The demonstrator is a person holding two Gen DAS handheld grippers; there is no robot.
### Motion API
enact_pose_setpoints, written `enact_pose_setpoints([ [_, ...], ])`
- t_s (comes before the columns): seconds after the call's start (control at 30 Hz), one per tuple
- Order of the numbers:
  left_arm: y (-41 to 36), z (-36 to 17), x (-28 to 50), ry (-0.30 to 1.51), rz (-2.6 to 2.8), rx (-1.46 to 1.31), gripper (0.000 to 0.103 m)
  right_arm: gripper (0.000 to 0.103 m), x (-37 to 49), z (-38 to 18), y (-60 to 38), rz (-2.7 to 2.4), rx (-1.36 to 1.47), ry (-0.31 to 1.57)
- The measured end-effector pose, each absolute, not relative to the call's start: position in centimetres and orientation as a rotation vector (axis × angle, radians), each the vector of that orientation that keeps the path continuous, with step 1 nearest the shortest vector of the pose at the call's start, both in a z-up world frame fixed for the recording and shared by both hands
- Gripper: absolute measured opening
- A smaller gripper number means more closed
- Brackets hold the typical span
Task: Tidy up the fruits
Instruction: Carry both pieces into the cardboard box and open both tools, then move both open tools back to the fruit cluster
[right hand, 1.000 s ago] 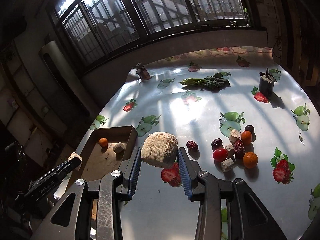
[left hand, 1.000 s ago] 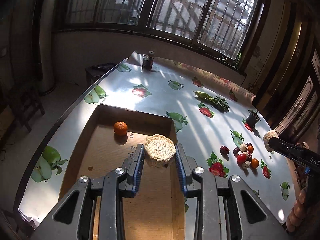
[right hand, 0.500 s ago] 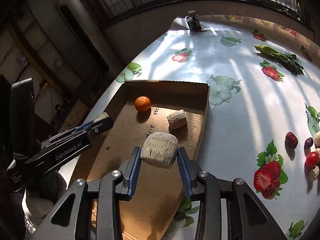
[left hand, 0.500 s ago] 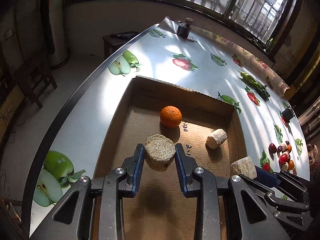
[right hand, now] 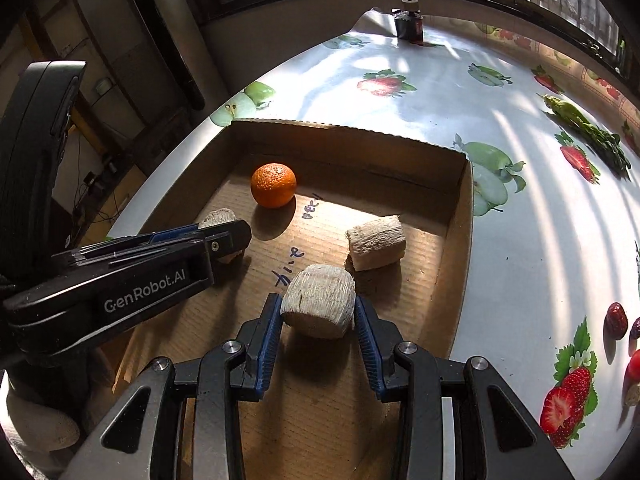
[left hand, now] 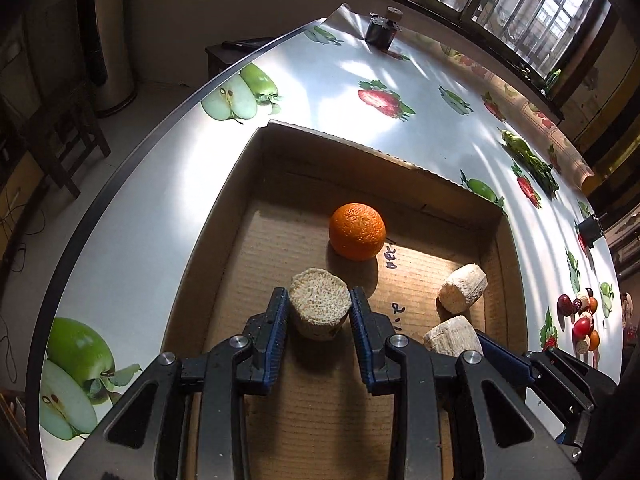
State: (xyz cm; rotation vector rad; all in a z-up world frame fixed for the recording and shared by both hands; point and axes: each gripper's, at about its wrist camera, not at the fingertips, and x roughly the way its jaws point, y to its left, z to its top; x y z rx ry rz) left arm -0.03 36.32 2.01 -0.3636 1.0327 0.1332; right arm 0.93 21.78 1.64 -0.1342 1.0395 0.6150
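My left gripper (left hand: 319, 316) is shut on a pale fibrous chunk (left hand: 319, 308) low inside the cardboard box (left hand: 224, 196), just short of an orange (left hand: 357, 231). My right gripper (right hand: 318, 318) is shut on a second pale chunk (right hand: 319, 300) low over the box floor (right hand: 320, 380). It also shows in the left wrist view (left hand: 452, 338). A third pale chunk (right hand: 376, 242) lies loose in the box just beyond it. The left gripper (right hand: 226, 240) enters the right wrist view from the left, near the orange (right hand: 273, 185).
A pile of small fruits (left hand: 582, 320) lies on the fruit-print tablecloth right of the box; a dark date (right hand: 616, 320) shows there too. Green vegetables (right hand: 588, 136) lie further back. A dark jar (left hand: 382, 28) stands at the far table end. The table edge (left hand: 120, 168) runs left of the box.
Both grippers have carried their chunks from over the table into the box and lowered them toward its floor. The grips have not changed.
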Motion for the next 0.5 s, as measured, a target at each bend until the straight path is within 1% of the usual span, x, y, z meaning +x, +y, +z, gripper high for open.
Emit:
enact_pose_setpoints([
  [0.07,36.3,2.0,-0.1,1.029,0.122,-0.373,0.034,0.04,0.8,1.7,21.8,0.614,-0.14,1.025],
  [0.1,36.4,2.1,-0.1,1.027,0.117,-0.385,0.038,0.04,0.8,1.7,21.9,0.613,-0.138,1.02],
  [0.2,36.6,2.8,-0.7,1.002,0.12,-0.396,0.039,0.041,0.8,1.9,21.8,0.62,-0.132,1.018],
  [0.27,36.6,3.7,-1.4,0.975,0.124,-0.395,0.042,0.041,0.7,2.4,21.6,0.633,-0.116,1.006],
  [0.37,36.4,5.7,-3.0,0.917,0.138,-0.384,0.052,0.041,0.2,3.7,21.0,0.631,-0.106,0.971],
  [0.4,36.2,6.6,-3.6,0.897,0.151,-0.376,0.059,0.041,0.0,4.1,20.6,0.631,-0.097,0.961],
  [0.43,35.9,7.3,-4.3,0.879,0.163,-0.367,0.063,0.041,-0.2,4.6,20.1,0.631,-0.083,0.951],
  [0.47,35.6,7.9,-5.1,0.86,0.169,-0.361,0.065,0.041,-0.5,5.2,19.5,0.628,-0.065,0.943],
  [0.5,35.2,8.6,-5.9,0.84,0.174,-0.354,0.07,0.041,-0.8,5.6,18.7,0.626,-0.044,0.936],
])
